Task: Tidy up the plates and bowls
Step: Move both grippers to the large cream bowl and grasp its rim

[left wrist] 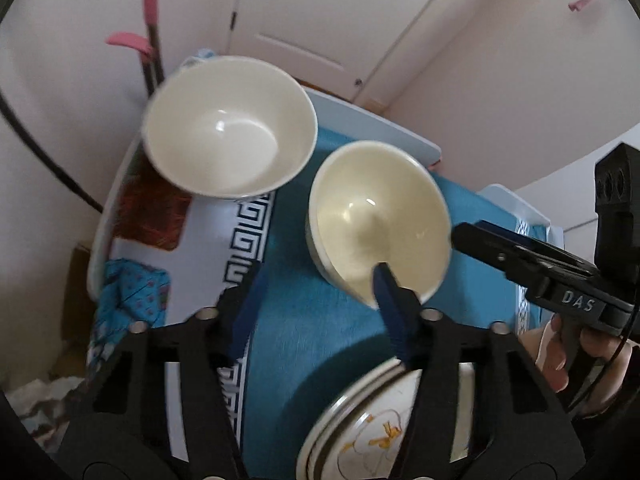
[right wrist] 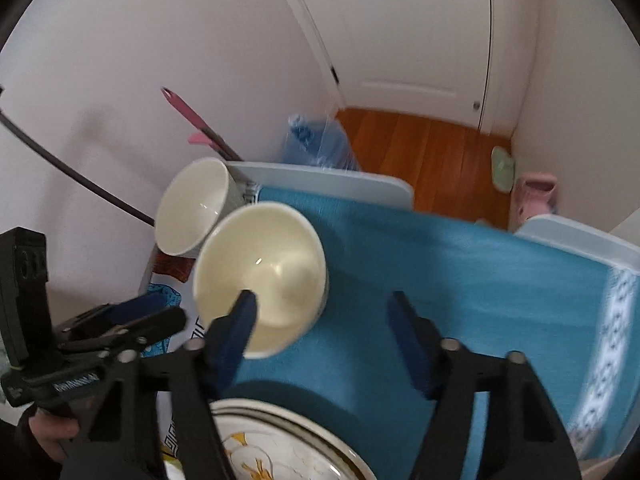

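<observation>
Right now both grippers hang over a blue cloth [left wrist: 304, 344] with their fingers spread wide and nothing between them. From the left wrist view, the left gripper [left wrist: 316, 304] has 2 blue-padded fingers; its right finger [left wrist: 394, 312] overlaps the near rim of a cream bowl [left wrist: 380, 220], though contact cannot be confirmed. That bowl stands upright on the cloth, just ahead of the fingertips. A second, whiter bowl [left wrist: 230, 128] sits farther ahead and to the left of the left finger, apart from the cream one in this view. Below the right finger, close to the camera, lies a plate with a yellow drawing [left wrist: 372, 436].

From the right wrist view, the right gripper [right wrist: 324, 316] is likewise wide apart. Its left finger [right wrist: 236, 340] crosses in front of the cream bowl [right wrist: 260, 276], while the right finger stands over bare cloth [right wrist: 480, 272]. The white bowl [right wrist: 192, 208] lies beyond the cream one, their rims overlapping from this angle. The decorated plate [right wrist: 280, 448] sits beneath and between the fingers, nearest the camera. The left gripper [right wrist: 132, 320] shows at the left edge, held by a hand [right wrist: 48, 432]
</observation>
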